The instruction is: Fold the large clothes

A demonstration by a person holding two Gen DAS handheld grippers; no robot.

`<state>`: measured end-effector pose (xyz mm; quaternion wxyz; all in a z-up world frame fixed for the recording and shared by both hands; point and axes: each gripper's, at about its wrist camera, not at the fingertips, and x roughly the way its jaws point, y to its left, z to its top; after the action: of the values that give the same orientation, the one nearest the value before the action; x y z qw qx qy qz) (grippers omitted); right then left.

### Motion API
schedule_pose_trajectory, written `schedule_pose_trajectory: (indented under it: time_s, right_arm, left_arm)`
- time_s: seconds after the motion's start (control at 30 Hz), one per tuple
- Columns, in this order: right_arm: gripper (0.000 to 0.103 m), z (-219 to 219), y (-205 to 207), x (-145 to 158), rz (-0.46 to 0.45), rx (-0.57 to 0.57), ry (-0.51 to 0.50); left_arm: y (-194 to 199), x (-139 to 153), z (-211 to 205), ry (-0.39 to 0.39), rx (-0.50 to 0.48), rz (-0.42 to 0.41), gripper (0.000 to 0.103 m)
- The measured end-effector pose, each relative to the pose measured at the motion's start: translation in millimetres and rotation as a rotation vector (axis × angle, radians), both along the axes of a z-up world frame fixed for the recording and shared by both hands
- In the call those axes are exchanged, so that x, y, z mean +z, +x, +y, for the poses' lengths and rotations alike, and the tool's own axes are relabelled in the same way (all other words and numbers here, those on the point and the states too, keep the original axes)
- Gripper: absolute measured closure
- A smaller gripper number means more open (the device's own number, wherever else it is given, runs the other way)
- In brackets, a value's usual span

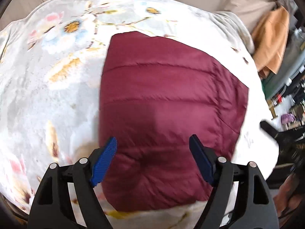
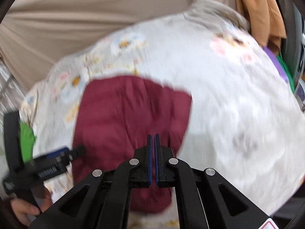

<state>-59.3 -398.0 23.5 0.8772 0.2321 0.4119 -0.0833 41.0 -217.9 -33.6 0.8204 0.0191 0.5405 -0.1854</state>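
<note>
The left hand-held gripper points forward with its blue-padded fingers spread wide apart, nothing between them. The right hand-held gripper has its fingers pressed together, pads nearly touching, gripping nothing visible.

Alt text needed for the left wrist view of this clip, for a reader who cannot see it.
A dark red quilted jacket lies folded into a compact block on a pale floral blanket. The left gripper hovers above its near edge, blue fingers spread wide and holding nothing. An orange cloth hangs at the far right.
</note>
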Motion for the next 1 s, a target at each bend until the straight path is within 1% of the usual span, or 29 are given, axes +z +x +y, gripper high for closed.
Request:
schedule_pose_trajectory:
  time_s: [0.07, 0.13, 0.2, 0.23, 0.27, 0.33, 0.4, 0.5, 0.53, 0.57, 0.6, 0.67, 0.7, 0.77, 0.87, 1.0]
  right_arm:
    - [0.102, -7.4, 25.7, -9.9, 0.015, -0.002, -0.005]
    - [0.103, -17.7, 56.6, -35.4, 0.079, -0.013, -0.013]
    - [0.103, -24.5, 71.2, -56.2, 0.133, -0.011, 0.011]
    - [0.103, -29.0, 79.0, -76.3, 0.167, -0.002, 0.049]
    - [0.103, -32.5, 83.1, -93.8, 0.183, -0.001, 0.081]
    - [0.103, -36.8, 88.0, -112.9, 0.190, 0.003, 0.118]
    - [0.103, -36.0, 90.1, -120.0, 0.192, 0.013, 0.118]
    - [0.103, -38.1, 92.9, -116.6, 0.210, 0.021, 0.107]
    - [0.103, -39.4, 86.9, -105.2, 0.206, -0.012, 0.104]
    - [0.102, -37.9, 78.9, -92.0, 0.183, -0.026, 0.105]
    - [0.101, -32.1, 70.6, -74.1, 0.143, -0.023, 0.098]
    - [0.101, -22.7, 50.2, -47.6, 0.081, -0.004, 0.077]
    - [0.101, -12.2, 34.0, -32.1, 0.061, 0.014, 0.065]
    - [0.101, 4.3, 11.0, -19.4, 0.057, 0.038, 0.051]
    - [0.101, 26.6, -15.2, -20.3, 0.087, 0.059, 0.043]
    - [0.101, 41.5, -33.7, -48.4, 0.175, 0.043, 0.051]
  left_arm:
    - [12.3, -9.6, -2.1, 0.019, 0.017, 0.024, 0.027]
    - [18.9, -18.0, -6.0, 0.038, 0.026, 0.039, 0.026]
    - [22.4, -26.3, -10.0, 0.061, 0.029, 0.031, 0.020]
    - [22.4, -28.4, -12.3, 0.064, 0.028, 0.029, 0.017]
    - [23.6, -31.5, -13.9, 0.062, 0.028, 0.031, 0.016]
    - [26.4, -36.5, -16.5, 0.068, 0.029, 0.032, 0.012]
    - [24.7, -40.8, -14.2, 0.078, 0.030, 0.028, 0.010]
    - [29.9, -46.4, -15.5, 0.089, 0.031, 0.032, 0.009]
    - [30.5, -46.5, -15.2, 0.094, 0.032, 0.036, 0.009]
    - [30.3, -44.6, -13.9, 0.093, 0.036, 0.041, 0.009]
    - [29.2, -42.5, -13.9, 0.090, 0.036, 0.044, 0.009]
    - [26.5, -37.1, -11.5, 0.085, 0.032, 0.052, 0.010]
    - [25.2, -34.4, -10.8, 0.085, 0.028, 0.053, 0.012]
    - [20.0, -27.3, -8.3, 0.079, 0.023, 0.057, 0.012]
    - [9.3, -16.6, -5.2, 0.066, 0.001, 0.053, 0.012]
    - [-5.9, -10.8, -0.3, 0.068, -0.028, 0.057, 0.012]
